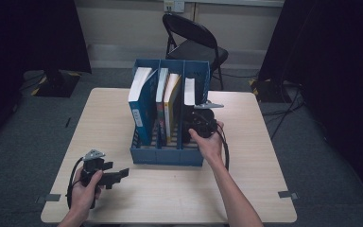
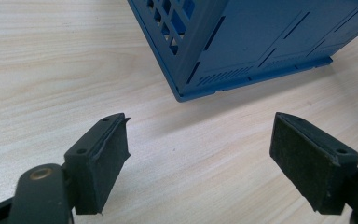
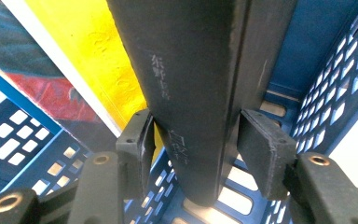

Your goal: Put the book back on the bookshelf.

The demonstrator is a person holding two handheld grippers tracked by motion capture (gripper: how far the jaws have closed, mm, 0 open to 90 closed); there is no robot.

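Observation:
A blue three-slot file rack [image 1: 168, 157] stands mid-table holding upright books. Its right slot holds a black book [image 1: 187, 120], whose spine rises close in front in the right gripper view [image 3: 200, 93]. My right gripper [image 1: 192, 128] reaches into that slot, and its jaws [image 3: 193, 144] stand on either side of the spine low down. A sliver of yellow shows between the left pad and the book, so the pads do not press. My left gripper [image 1: 123, 174] is held low at the table's front left. It [image 2: 198, 154] is open and empty, pointing at the rack's corner [image 2: 261, 42].
A blue book [image 1: 142, 106], a thin book [image 1: 161, 94] and a yellow one [image 1: 171, 106] fill the other slots; the yellow cover [image 3: 98, 56] sits beside the black book. A black folding chair [image 1: 194, 40] stands beyond the wooden table [image 1: 246, 189].

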